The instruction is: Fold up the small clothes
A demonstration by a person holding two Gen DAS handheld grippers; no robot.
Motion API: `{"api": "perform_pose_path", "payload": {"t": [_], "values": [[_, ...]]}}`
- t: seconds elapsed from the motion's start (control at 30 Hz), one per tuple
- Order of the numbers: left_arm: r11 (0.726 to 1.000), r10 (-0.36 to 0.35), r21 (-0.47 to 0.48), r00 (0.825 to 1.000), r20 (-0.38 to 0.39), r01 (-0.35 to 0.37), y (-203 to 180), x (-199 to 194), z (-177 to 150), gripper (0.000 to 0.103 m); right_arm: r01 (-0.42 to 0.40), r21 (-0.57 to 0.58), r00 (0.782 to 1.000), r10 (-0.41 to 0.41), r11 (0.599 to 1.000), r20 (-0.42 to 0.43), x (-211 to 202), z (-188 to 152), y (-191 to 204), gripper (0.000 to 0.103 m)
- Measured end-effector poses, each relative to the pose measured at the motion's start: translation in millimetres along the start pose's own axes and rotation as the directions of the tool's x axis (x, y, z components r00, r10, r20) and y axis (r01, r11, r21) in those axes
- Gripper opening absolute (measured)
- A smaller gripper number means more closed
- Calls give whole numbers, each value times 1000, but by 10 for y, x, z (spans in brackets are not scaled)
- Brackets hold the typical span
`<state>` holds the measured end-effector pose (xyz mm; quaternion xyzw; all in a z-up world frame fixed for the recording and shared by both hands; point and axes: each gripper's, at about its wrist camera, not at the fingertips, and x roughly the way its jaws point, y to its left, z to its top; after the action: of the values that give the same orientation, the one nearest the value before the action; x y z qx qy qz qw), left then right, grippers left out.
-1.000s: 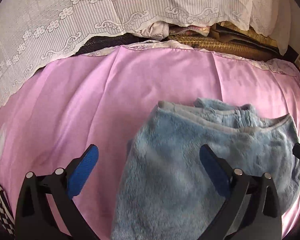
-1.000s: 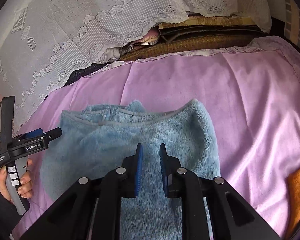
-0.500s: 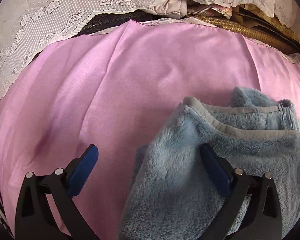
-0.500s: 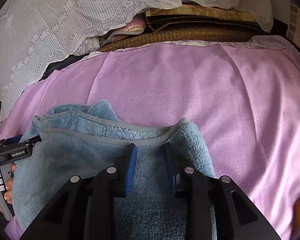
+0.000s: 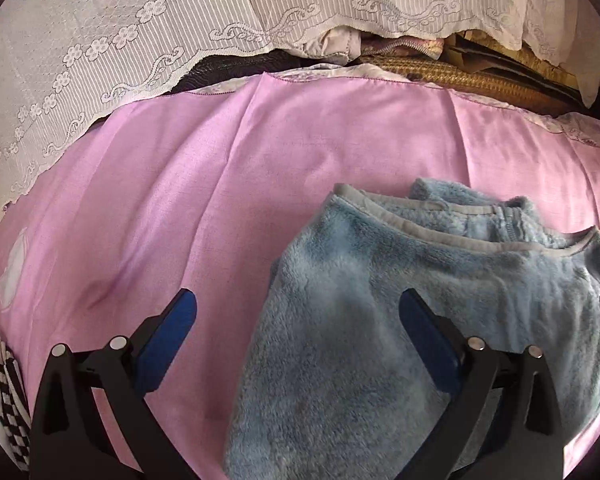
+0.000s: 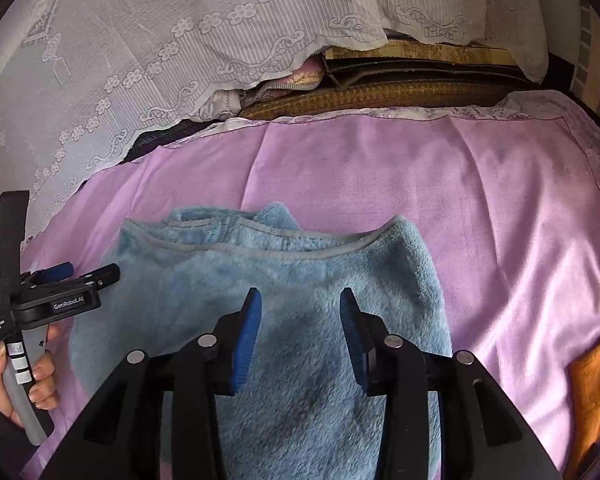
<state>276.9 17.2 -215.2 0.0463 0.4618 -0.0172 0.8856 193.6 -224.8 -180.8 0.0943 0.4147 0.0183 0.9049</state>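
Since half a second ago, the right gripper [image 6: 300, 312] has been opened from a narrow gap to a moderately wide one, and nothing is held between its blue-padded fingers [image 6: 247, 336]. Both views have also been drawn back, so that more of the pink satin bedspread [image 5: 228, 200] is seen beyond the garment.

The fluffy light-blue fleece garment [image 5: 380, 320] is laid folded on the bedspread, with its grey-bound hem edges [image 5: 460, 238] stacked at the far side. Directly beneath and ahead of the right gripper the fleece is spread, and its far hem is seen just beyond the fingertips. The left gripper [image 5: 296, 312] is held wide apart and is clamped on nothing: its left finger [image 5: 168, 336] is placed over bare pink cloth, while its right finger [image 5: 424, 336] is placed over the fleece, so that the garment's left edge lies between the two. Whether either pad touches the fabric cannot be told.

In the right wrist view, the left gripper [image 6: 80, 280] is seen at the garment's left edge, gripped by the person's left hand [image 6: 24, 376]. Far ahead of both grippers, a white lace curtain [image 5: 140, 40] is hung over a woven brown mat [image 6: 380, 96] and bundled cloth. An orange fabric [image 6: 596, 392] is glimpsed to the right of the right gripper, and a black-and-white checked cloth [image 5: 4, 392] to the left of the left one.
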Motion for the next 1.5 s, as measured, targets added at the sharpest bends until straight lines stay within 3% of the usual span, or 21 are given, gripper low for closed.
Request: {"api": "perform_pose_path", "payload": {"t": [0.2,0.43,0.73,1.17,1.5], "values": [[998,-16,58,1000,-10,16,-263,-209,-255,99,-40,22,998,41,999,-45,-151,-320,137,43],[996,-6,85,998,-57,11,-413,-49,-530,99,-59,77,992,67,995,-108,-27,-524,73,43],[997,12,78,999,-44,-8,-447,39,-596,99,-32,13,994,34,999,-104,91,-608,146,46],[997,4,73,999,-50,0,-437,38,-598,99,-40,7,993,41,999,-112,97,-590,131,48],[999,-33,23,996,-86,35,-329,-78,-545,99,-108,117,989,119,987,-86,-175,-557,-23,53]]}}
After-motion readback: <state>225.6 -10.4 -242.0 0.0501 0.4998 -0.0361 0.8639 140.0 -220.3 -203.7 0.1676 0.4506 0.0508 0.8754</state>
